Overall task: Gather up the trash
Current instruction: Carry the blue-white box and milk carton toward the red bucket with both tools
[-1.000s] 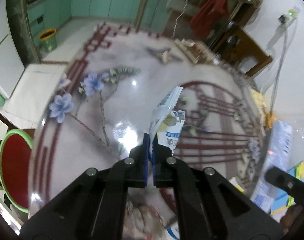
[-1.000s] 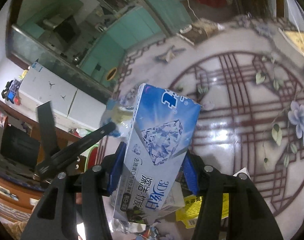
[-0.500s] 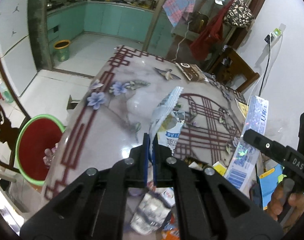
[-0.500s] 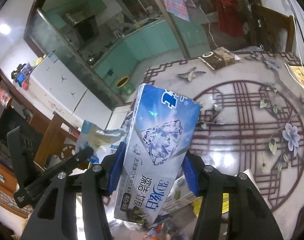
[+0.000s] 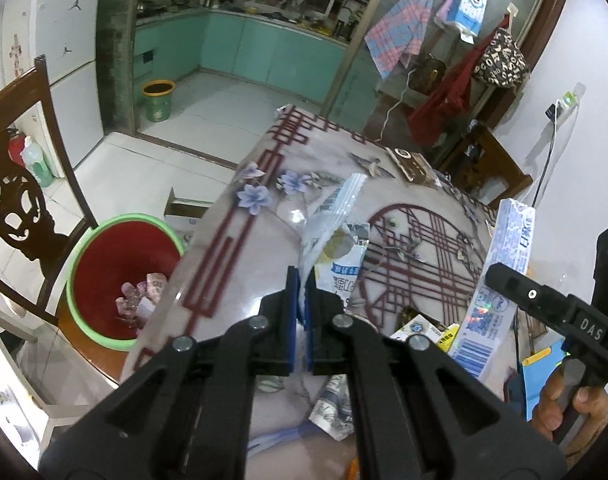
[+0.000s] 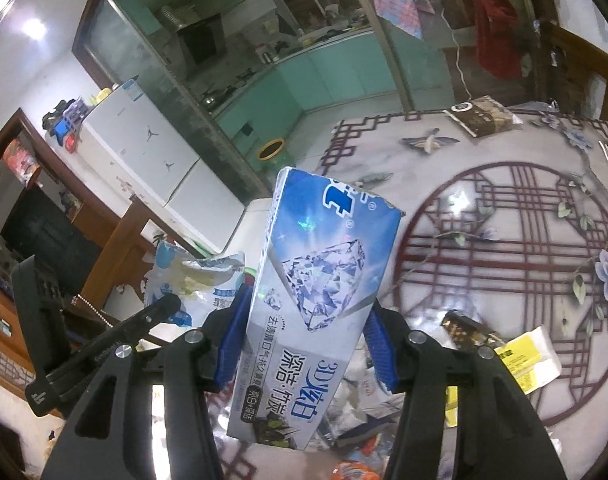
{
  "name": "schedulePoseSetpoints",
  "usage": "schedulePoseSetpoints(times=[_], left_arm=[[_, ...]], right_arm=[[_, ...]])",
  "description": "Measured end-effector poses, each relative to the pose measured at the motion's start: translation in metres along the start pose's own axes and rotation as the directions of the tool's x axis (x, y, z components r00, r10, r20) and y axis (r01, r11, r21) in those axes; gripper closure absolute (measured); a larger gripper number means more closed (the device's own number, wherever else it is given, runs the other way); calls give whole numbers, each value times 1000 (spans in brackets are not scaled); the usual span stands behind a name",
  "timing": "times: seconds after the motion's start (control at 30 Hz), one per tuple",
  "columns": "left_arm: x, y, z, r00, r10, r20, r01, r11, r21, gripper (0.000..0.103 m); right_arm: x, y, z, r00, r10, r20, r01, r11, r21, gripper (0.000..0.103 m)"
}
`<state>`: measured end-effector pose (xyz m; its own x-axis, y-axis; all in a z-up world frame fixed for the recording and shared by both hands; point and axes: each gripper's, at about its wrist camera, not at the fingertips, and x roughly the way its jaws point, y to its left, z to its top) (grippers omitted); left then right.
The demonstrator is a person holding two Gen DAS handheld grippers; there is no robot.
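My left gripper (image 5: 301,300) is shut on a blue and white plastic snack wrapper (image 5: 336,236) and holds it up above the table; the wrapper also shows in the right wrist view (image 6: 191,280). My right gripper (image 6: 304,344) is shut on a blue and silver toothpaste box (image 6: 316,292), held upright; the box also shows at the right of the left wrist view (image 5: 500,288). A red bin with a green rim (image 5: 119,276) stands on the floor to the left of the table, with some wrappers inside.
The patterned round table (image 5: 243,264) carries more trash near its front edge: a yellow pack (image 6: 528,360), a dark wrapper (image 6: 468,332), crumpled wrappers (image 5: 332,408). A brown packet (image 6: 480,116) lies at the far side. A wooden chair (image 5: 19,204) stands beside the bin.
Both grippers have risen and pulled back with their loads. The left view has swung left, so the red bin and the chair now show more fully.
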<state>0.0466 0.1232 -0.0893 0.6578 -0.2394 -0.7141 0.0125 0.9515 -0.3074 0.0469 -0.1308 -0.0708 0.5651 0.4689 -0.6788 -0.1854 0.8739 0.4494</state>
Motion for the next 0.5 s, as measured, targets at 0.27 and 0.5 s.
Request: schedulePoseSetpoints(times=[0.27, 0.5], left_arm=[[-15, 32, 5, 1000, 9, 18, -8, 1000, -17, 101], [-21, 66, 12, 1000, 9, 19, -8, 999, -38, 100]], right_arm=[[16, 32, -3, 1000, 17, -9, -17, 1000, -20, 51], [33, 60, -5, 1000, 17, -19, -18, 999, -34, 51]])
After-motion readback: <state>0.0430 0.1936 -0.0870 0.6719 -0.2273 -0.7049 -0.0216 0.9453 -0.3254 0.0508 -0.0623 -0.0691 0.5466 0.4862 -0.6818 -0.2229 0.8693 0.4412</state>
